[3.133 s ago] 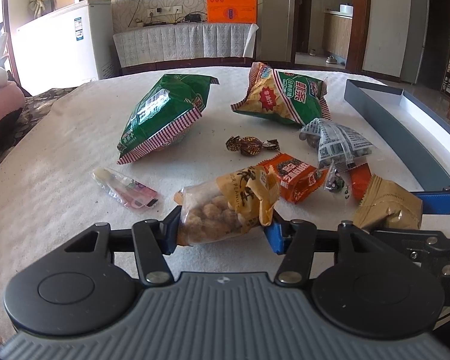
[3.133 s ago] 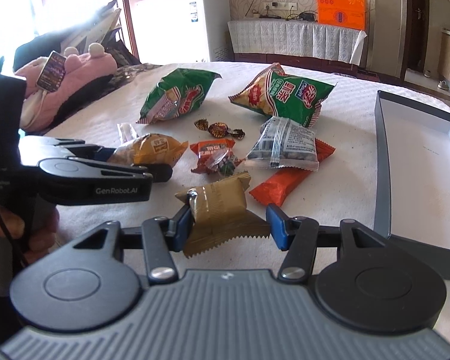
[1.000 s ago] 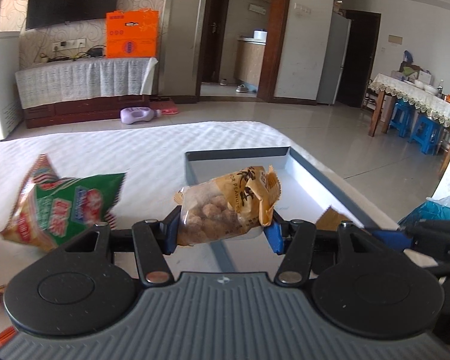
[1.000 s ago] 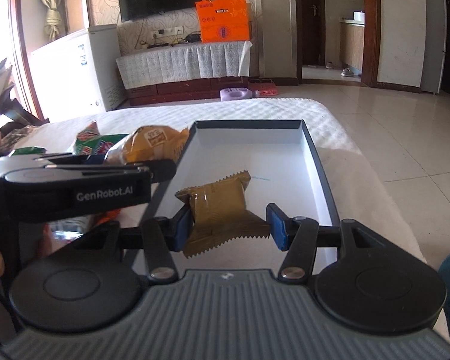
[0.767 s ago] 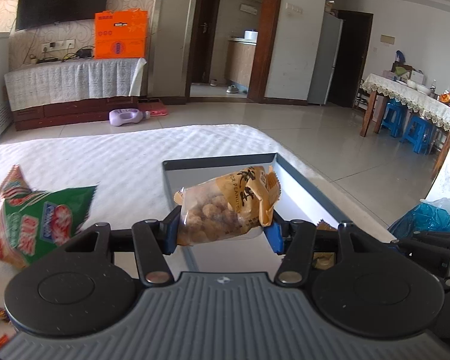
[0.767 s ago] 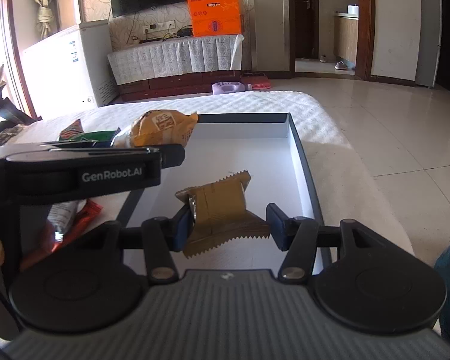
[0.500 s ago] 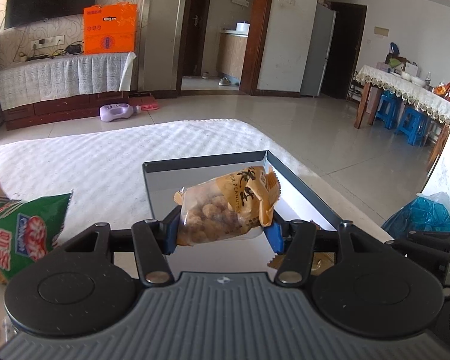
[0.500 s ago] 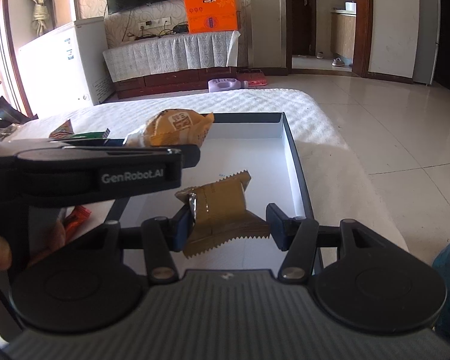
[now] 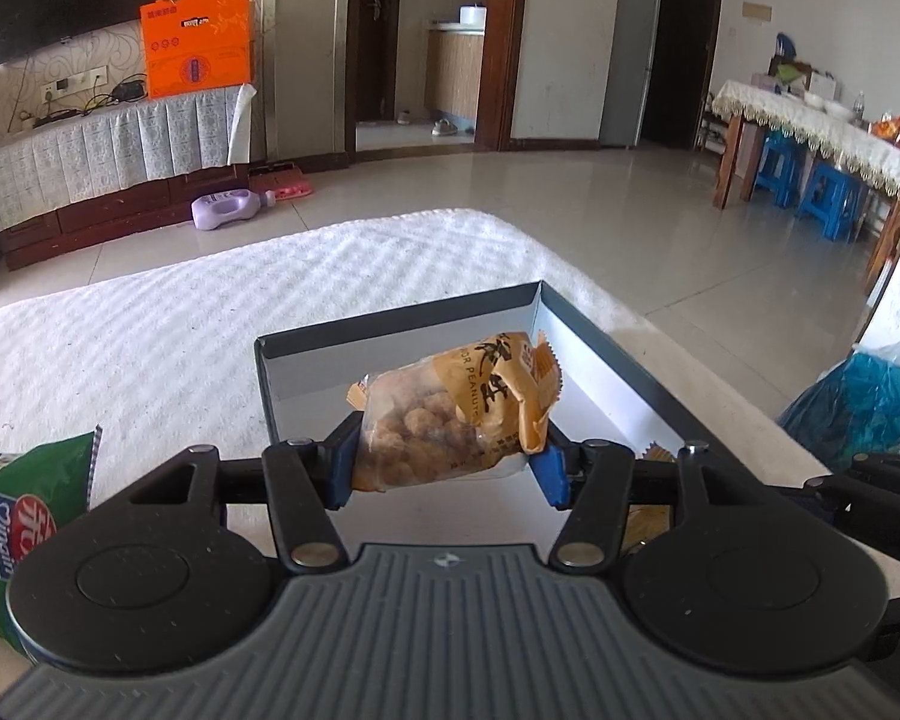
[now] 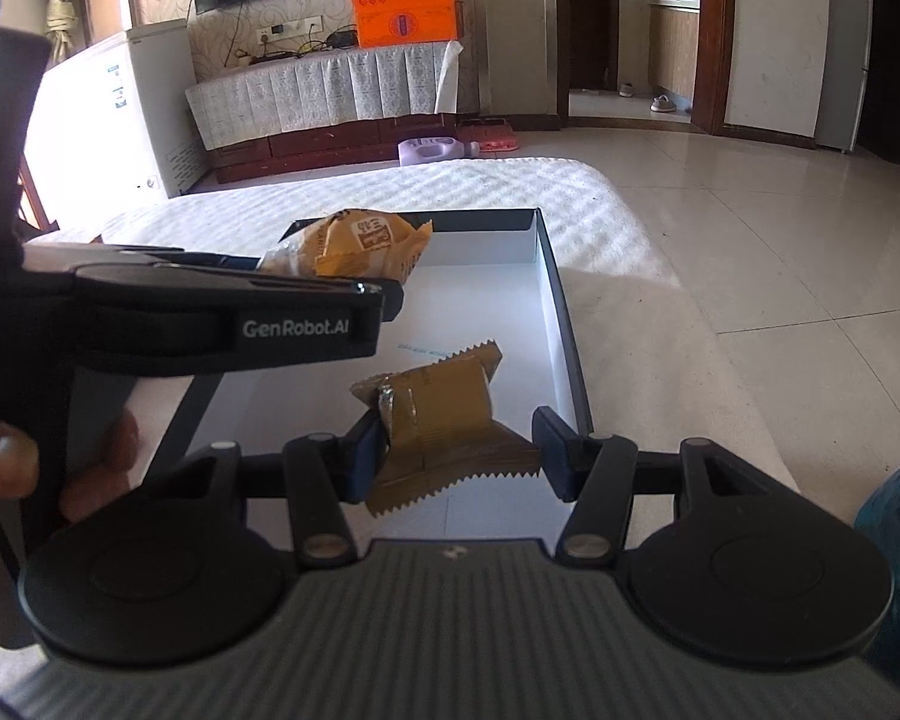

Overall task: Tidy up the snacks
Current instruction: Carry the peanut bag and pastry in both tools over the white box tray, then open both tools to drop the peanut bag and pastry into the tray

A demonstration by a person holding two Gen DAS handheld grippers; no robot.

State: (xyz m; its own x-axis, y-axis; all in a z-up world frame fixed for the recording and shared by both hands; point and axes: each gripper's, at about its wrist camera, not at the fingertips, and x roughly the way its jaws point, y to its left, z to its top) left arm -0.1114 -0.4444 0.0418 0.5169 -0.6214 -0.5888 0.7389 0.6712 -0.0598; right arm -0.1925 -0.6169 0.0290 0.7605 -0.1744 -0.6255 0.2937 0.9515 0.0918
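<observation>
My left gripper (image 9: 447, 468) is shut on a clear-and-yellow bag of coated peanuts (image 9: 450, 414), held in the air over the near end of the dark-rimmed box (image 9: 606, 354) with a white inside. My right gripper (image 10: 459, 450) is shut on a brown snack packet (image 10: 438, 426) with a serrated edge, held above the same box (image 10: 561, 324). In the right wrist view the left gripper (image 10: 324, 288) reaches in from the left with the peanut bag (image 10: 360, 243) over the box's far left part. A hand (image 10: 12, 468) holds its handle.
The box lies on a white textured cover (image 9: 168, 330) at its right edge; tiled floor lies beyond. A green snack bag (image 9: 12, 528) lies at the left. A blue plastic bag (image 9: 864, 402) sits on the floor at the right. A purple bottle (image 9: 228, 210) lies by the TV cabinet.
Both grippers swung right from the snack pile to the box, each keeping its packet. In the last second the left one moved further over the box; the green bag slid toward the left edge.
</observation>
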